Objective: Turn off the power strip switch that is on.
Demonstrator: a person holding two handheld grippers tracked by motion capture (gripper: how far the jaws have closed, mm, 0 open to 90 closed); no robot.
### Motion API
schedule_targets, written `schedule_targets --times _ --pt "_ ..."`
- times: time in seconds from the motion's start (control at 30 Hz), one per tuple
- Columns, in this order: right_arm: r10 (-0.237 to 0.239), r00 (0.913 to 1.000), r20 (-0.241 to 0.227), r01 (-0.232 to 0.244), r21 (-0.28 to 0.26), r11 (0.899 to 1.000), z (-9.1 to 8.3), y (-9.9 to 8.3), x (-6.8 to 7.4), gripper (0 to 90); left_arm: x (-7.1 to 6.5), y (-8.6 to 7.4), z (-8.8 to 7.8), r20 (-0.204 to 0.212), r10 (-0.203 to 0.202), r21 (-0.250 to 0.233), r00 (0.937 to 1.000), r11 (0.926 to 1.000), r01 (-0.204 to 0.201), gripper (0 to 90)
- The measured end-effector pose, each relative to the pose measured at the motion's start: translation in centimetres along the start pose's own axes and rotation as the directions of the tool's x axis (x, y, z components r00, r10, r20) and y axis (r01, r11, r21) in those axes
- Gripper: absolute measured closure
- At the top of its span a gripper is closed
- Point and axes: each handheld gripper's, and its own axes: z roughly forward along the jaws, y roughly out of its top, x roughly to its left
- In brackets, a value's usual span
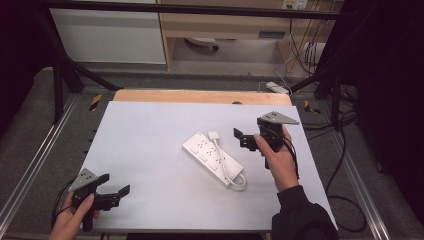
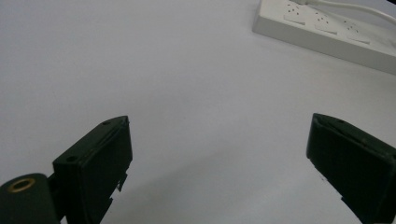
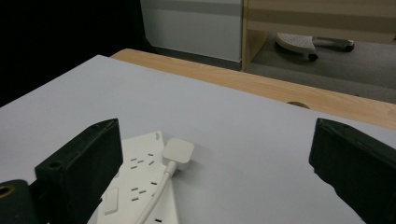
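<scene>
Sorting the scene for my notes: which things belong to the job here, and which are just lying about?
Job: power strip, its plug and cord, right gripper, left gripper.
Lying about: second strip and cables on the floor, wheeled base.

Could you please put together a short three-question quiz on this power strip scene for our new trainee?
1. True or false: the right gripper is clamped on the power strip.
2. Where does the white plug lie? A) on the far end of the strip B) on the wooden table edge C) between the left gripper's jaws
3. Which gripper is nearer the strip?

Key
1. False: its jaws stand open, holding nothing.
2. A: it rests on the strip's far end, with its cable running along the top of the strip.
3. The right one; the left gripper is open at the sheet's near left corner.
</scene>
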Motion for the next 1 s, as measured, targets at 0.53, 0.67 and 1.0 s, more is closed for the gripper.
schedule_targets --times 0.53,0.67,1.0 --pt "-0.007 0.9988 0.048 0.009 -0.041 0.999 -3.7 -1.2 -1.9 2.3 0.1 0.0 0.0 -0.008 -0.01 -0.005 0.9999 0.9999 0.01 6.5" --pt "0.002 0.9979 0.065 0.001 -0.056 0.998 -4.7 -1.7 -2.6 2.4 0.2 0.0 -0.1 -0.01 -0.014 -0.006 0.9998 0.9999 0.014 6.5" --pt "0.019 0.9921 0.124 -0.009 -0.085 0.996 -7.0 -3.2 -4.3 2.3 0.1 0.0 -0.2 -0.006 -0.007 -0.014 1.0 0.9999 0.007 6.5"
